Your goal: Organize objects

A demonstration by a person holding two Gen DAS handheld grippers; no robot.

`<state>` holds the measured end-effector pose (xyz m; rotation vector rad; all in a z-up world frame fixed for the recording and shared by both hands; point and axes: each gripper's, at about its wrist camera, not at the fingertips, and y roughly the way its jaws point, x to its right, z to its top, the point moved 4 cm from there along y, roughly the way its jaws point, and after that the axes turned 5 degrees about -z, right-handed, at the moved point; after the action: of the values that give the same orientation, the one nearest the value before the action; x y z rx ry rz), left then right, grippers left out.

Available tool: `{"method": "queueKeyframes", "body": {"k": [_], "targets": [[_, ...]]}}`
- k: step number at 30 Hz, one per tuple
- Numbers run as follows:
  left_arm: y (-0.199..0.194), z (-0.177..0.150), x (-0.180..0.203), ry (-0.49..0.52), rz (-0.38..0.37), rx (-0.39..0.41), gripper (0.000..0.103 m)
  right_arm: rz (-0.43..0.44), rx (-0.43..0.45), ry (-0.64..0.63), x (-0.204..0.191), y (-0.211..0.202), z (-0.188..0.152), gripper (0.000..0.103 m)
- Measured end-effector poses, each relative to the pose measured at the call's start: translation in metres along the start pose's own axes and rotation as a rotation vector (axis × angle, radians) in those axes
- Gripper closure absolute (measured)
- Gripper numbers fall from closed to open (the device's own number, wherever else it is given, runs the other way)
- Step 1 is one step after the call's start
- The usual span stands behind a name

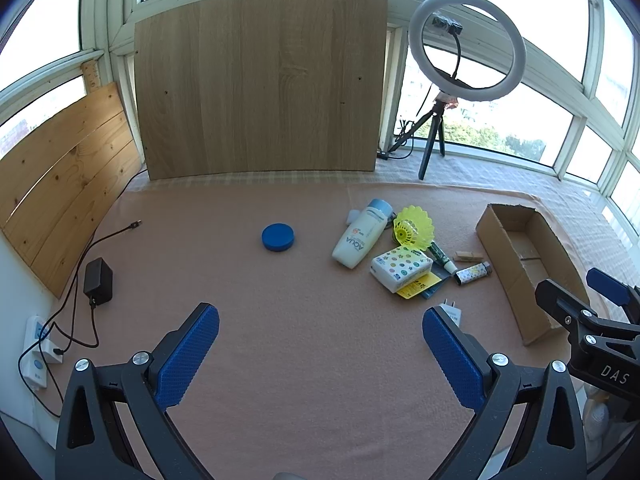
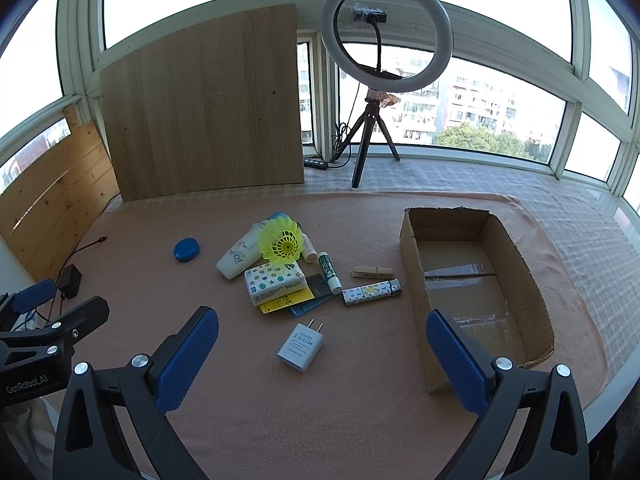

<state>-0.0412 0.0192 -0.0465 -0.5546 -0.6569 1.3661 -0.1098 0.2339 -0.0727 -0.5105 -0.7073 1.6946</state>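
A pile of small objects lies mid-table: a white AQUA bottle (image 1: pixel 358 236) (image 2: pixel 239 255), a yellow shuttlecock (image 1: pixel 414 229) (image 2: pixel 281 241), a patterned tissue pack (image 1: pixel 401 266) (image 2: pixel 274 281), a patterned lighter (image 2: pixel 371 291) (image 1: pixel 473 273), a wooden clothespin (image 2: pixel 372 271) and a white charger plug (image 2: pixel 301 346). A blue round lid (image 1: pixel 278 237) (image 2: pixel 186 249) sits apart to the left. An open cardboard box (image 2: pixel 476 224) (image 1: pixel 516 276) stands to the right with nothing in it. My left gripper (image 1: pixel 320 354) and right gripper (image 2: pixel 322 356) both hover open, holding nothing.
A ring light on a tripod (image 2: pixel 382 32) (image 1: pixel 466 46) and a wooden board (image 1: pixel 260 84) stand at the back. A black adapter (image 1: pixel 98 282) with cables and a white power strip (image 1: pixel 36 354) lie at the left edge. A pink cloth (image 2: pixel 360 400) covers the table.
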Motion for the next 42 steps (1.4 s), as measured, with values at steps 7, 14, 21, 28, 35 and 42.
{"method": "queueKeyframes", "body": {"k": [7, 14, 21, 28, 35, 42], "targets": [[0.004, 0.0, 0.0, 0.0, -0.001, -0.005, 0.0, 0.001, -0.003, 0.001, 0.0, 0.002, 0.0, 0.001], [0.01, 0.001, -0.004, -0.002, -0.004, -0.02, 0.0, 0.002, -0.017, 0.004, 0.002, 0.007, 0.0, 0.001], [0.021, 0.003, -0.004, 0.011, -0.018, -0.043, 0.0, 0.007, -0.037, 0.009, 0.005, 0.014, -0.002, 0.001], [0.039, 0.002, -0.001, 0.02, -0.029, -0.078, 0.0, 0.025, -0.055, 0.011, 0.01, 0.028, -0.002, 0.001], [0.057, -0.001, -0.002, 0.02, -0.028, -0.107, 0.0, 0.076, -0.086, 0.002, 0.009, 0.053, 0.003, 0.001], [0.066, -0.004, -0.016, -0.012, -0.003, -0.116, 0.0, 0.163, -0.136, -0.021, -0.002, 0.088, 0.01, 0.014]]}}
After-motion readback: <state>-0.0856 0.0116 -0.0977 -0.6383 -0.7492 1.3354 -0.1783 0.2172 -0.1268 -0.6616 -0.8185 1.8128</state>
